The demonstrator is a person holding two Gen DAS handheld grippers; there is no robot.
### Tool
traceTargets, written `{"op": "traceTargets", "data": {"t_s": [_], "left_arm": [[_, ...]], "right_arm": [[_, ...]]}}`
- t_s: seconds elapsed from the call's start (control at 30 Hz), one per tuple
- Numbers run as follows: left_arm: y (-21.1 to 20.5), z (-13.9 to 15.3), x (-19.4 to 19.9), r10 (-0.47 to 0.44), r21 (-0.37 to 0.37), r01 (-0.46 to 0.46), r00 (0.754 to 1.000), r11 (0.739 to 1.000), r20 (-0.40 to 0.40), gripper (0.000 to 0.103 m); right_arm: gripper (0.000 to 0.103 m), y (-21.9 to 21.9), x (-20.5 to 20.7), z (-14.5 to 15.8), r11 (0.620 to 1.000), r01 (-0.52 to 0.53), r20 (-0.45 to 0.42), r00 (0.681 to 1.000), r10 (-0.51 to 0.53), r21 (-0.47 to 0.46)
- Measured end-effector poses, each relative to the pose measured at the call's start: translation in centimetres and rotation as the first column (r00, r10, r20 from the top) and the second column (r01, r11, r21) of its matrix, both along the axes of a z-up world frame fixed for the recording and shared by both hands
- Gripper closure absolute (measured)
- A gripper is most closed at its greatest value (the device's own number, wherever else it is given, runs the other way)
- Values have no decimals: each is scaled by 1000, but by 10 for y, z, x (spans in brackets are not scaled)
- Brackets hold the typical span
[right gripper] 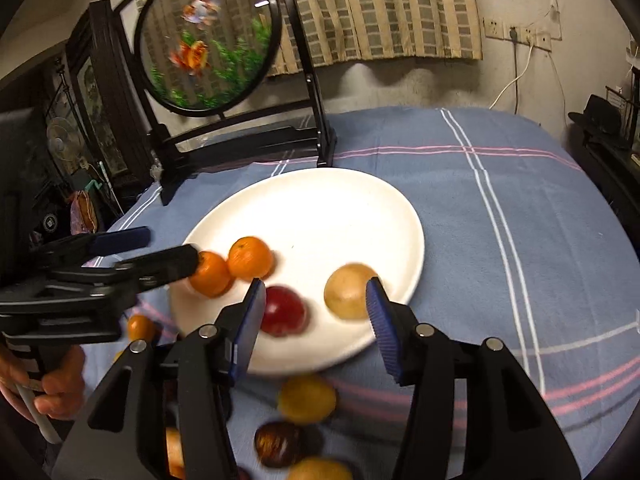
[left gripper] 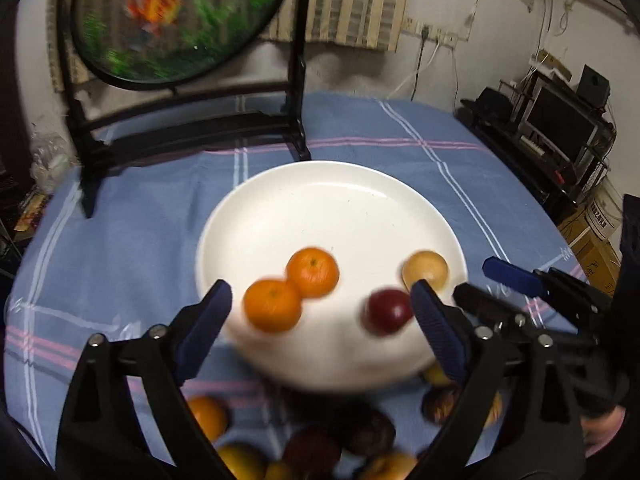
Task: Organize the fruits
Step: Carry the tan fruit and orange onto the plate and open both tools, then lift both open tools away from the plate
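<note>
A white plate (left gripper: 332, 200) (right gripper: 320, 208) lies on the blue checked cloth. On it are two oranges (left gripper: 272, 305) (left gripper: 313, 272) (right gripper: 250, 258), a red fruit (left gripper: 387, 312) (right gripper: 285, 311) and a yellow-brown fruit (left gripper: 425, 271) (right gripper: 348, 291). My left gripper (left gripper: 322, 312) is open and empty over the plate's near rim, the oranges between its fingers. My right gripper (right gripper: 316, 312) is open and empty, its fingers either side of the red and yellow-brown fruits; it also shows in the left wrist view (left gripper: 472, 284). Several loose fruits (left gripper: 208, 416) (right gripper: 306, 398) lie on the cloth in front of the plate.
A round fish-painted screen on a black stand (left gripper: 176, 20) (right gripper: 208, 40) stands behind the plate. A striped curtain (right gripper: 380, 12) hangs on the back wall. A black shelf with electronics (left gripper: 560, 128) stands at the right. The left gripper (right gripper: 132, 256) appears in the right wrist view.
</note>
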State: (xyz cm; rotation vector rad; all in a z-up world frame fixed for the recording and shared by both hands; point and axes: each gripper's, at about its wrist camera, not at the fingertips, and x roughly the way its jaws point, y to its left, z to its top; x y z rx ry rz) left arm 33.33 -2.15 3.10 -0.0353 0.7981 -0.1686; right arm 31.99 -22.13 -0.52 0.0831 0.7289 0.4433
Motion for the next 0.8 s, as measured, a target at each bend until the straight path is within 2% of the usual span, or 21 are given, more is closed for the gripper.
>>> {"op": "traceTargets", "data": {"t_s": [0.2, 0.27, 0.47, 0.57, 0.8], "left_arm": [[20, 0, -99, 18, -21, -16, 998, 1000, 59, 3], [24, -10, -140, 25, -17, -24, 996, 1000, 82, 3], [26, -39, -224, 21, -11, -20, 995, 1000, 96, 3], [20, -51, -248, 15, 13, -17, 993, 1000, 116, 3], [18, -59, -246, -6, 2, 6, 998, 1000, 60, 3]], "right_arm": [[49, -14, -53, -5, 999, -20, 17, 1000, 21, -30], [49, -16, -69, -12, 998, -37, 18, 999, 37, -49], [49, -24, -99, -33, 993, -63, -19, 998, 61, -100], [49, -27, -103, -37, 992, -57, -37, 998, 54, -116], [49, -16, -103, -48, 981, -81, -61, 996, 71, -176]]}}
